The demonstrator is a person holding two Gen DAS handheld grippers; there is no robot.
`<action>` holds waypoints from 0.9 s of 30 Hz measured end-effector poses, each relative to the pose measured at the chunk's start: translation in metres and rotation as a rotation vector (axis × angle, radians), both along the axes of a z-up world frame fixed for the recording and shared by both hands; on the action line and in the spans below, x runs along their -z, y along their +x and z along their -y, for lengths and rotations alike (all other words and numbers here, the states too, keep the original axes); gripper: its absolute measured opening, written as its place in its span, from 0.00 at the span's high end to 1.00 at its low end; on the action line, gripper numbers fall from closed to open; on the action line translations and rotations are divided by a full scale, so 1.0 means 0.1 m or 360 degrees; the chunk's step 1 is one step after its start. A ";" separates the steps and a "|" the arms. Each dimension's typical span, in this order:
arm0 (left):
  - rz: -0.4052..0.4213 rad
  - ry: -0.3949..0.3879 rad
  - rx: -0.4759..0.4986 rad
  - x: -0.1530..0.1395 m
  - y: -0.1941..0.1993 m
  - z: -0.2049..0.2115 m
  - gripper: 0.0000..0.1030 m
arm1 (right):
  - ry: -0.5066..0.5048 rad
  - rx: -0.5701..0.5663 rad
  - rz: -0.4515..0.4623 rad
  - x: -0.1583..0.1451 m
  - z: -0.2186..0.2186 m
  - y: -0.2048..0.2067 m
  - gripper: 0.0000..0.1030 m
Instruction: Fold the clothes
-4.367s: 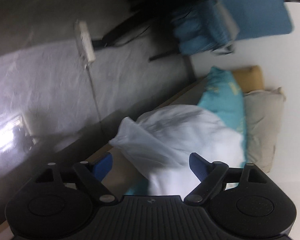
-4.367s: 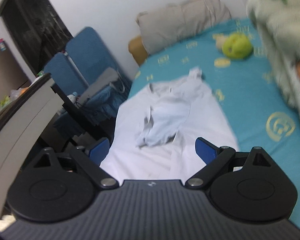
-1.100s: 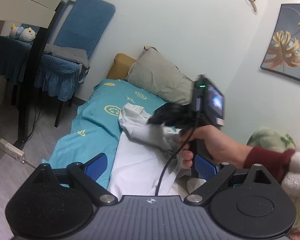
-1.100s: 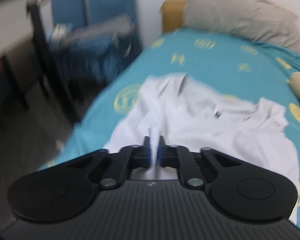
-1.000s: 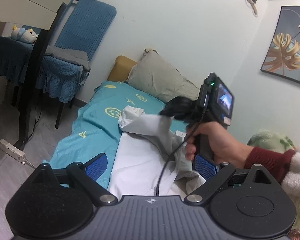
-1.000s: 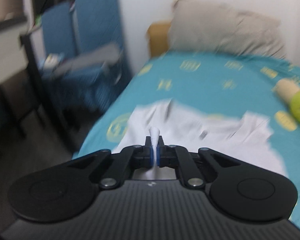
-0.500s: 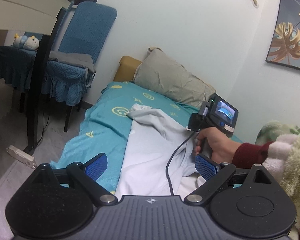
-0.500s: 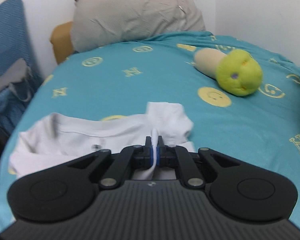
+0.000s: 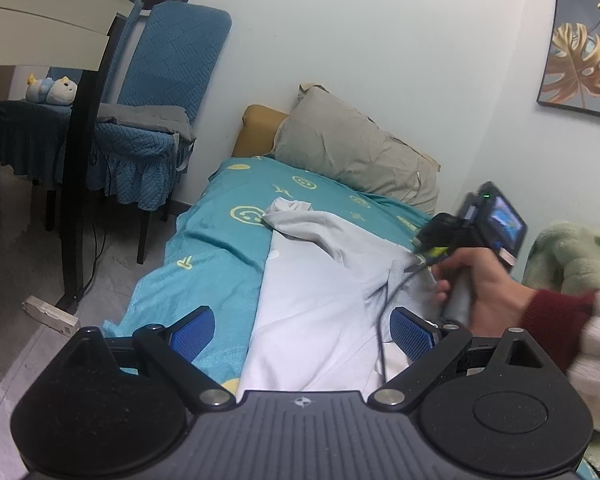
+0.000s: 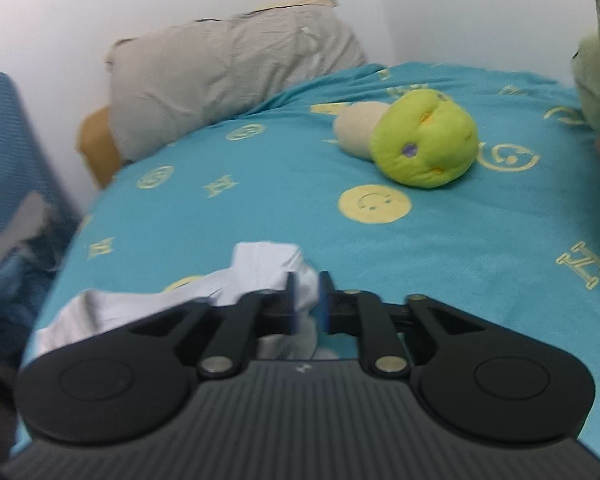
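Note:
A white shirt lies along the near side of the teal bed sheet, one end bunched toward the pillow. My left gripper hovers open above the shirt's lower part, nothing between its blue pads. A hand in a red sleeve holds my right gripper low over the shirt's far edge. In the right wrist view the right gripper has its jaws opening; a fold of the white shirt lies in the gap, and the pads no longer press it.
A grey pillow leans at the head of the bed. A green plush toy lies on the sheet beyond the shirt. A green fleece blanket is piled at the right. A blue chair, a black table leg and a power strip stand left of the bed.
The right gripper carried a pinched fold of the shirt across the bed to the right and lower, then its jaws parted. The shirt now lies flatter. The left gripper barely moved.

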State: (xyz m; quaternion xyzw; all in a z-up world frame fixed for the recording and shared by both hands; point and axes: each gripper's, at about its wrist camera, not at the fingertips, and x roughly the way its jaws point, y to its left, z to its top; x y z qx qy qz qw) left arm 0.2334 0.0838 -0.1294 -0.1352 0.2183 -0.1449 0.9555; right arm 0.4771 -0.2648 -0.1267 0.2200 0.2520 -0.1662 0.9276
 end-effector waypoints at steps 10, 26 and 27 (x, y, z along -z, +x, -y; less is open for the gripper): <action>0.0002 -0.0028 -0.0032 -0.04 -0.02 -0.07 0.07 | 0.0061 -0.0515 -0.0059 -0.08 -0.72 -0.68 0.36; 0.0004 -0.0021 -0.0026 -0.06 -0.09 -0.02 0.07 | 0.0158 -0.0207 -0.0133 0.21 -0.37 -1.12 0.93; 0.0006 -0.0003 -0.0025 -0.06 -0.09 0.00 0.07 | 0.0178 -0.0214 -0.0138 0.19 -0.35 -1.13 0.92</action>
